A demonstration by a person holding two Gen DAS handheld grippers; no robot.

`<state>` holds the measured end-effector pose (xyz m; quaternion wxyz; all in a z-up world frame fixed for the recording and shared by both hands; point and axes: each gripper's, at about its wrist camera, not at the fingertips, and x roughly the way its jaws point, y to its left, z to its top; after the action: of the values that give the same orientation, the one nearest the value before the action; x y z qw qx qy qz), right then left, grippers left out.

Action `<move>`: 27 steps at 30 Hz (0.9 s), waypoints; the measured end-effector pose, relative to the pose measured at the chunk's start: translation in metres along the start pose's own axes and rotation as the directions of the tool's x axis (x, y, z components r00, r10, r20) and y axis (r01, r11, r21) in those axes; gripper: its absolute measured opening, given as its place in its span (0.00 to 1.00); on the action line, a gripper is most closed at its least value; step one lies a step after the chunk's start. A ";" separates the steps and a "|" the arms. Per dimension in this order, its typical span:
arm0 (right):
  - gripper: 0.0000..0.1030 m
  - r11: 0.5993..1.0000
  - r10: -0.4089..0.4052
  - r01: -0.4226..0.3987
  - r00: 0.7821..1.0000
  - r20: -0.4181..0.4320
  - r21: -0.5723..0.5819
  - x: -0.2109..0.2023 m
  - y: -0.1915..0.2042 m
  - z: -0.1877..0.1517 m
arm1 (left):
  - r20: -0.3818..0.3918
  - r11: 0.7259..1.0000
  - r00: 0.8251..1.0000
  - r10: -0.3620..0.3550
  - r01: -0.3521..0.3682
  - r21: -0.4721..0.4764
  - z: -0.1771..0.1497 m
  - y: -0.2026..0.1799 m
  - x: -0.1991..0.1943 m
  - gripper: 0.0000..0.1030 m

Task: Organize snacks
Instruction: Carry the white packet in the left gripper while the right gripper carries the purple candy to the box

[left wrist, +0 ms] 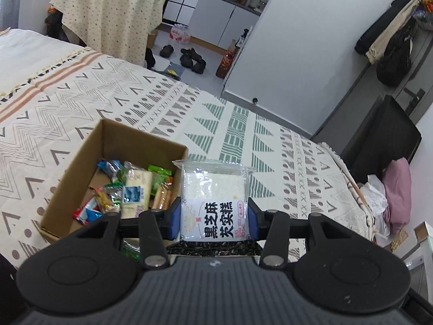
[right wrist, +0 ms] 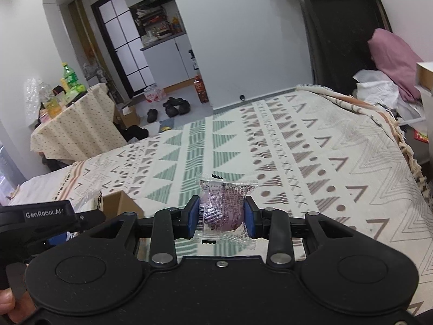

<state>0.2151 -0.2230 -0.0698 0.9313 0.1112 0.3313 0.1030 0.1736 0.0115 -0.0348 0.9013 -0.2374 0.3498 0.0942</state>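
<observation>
My left gripper (left wrist: 213,215) is shut on a white cake packet (left wrist: 215,192) with black Chinese lettering, held above the bed just right of an open cardboard box (left wrist: 81,159). Several wrapped snacks (left wrist: 130,192) lie inside that box. My right gripper (right wrist: 220,218) is shut on a small clear-wrapped purple snack (right wrist: 223,205), its blue pads pressing both sides, above the patterned bedspread (right wrist: 311,149). In the right wrist view the box's corner (right wrist: 121,203) and the other gripper's black body (right wrist: 40,216) show at the lower left.
The bed's far edge drops to a floor with shoes (left wrist: 189,57) and a bottle (left wrist: 226,63). A small cloth-covered table (left wrist: 113,10) with bottles stands beyond. Pink and white laundry (right wrist: 392,62) is piled at the bed's right end. A hand (right wrist: 8,306) holds the left gripper.
</observation>
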 end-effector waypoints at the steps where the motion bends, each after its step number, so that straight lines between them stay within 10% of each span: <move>1: 0.33 1.000 0.004 -0.004 1.000 0.001 -0.004 0.000 0.004 0.000 | 0.003 1.000 1.000 0.001 -0.001 -0.004 0.001 0.002 -0.001 0.45; 27: 0.33 0.986 0.144 -0.150 0.986 -0.078 -0.078 0.041 0.111 -0.011 | -0.055 0.964 0.984 0.168 -0.176 -0.200 0.023 0.097 0.018 0.45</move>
<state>0.2257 -0.1049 -0.0723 0.9124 0.0927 0.3509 0.1893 0.1675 0.1074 -0.0672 0.8539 -0.2991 0.3745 0.2028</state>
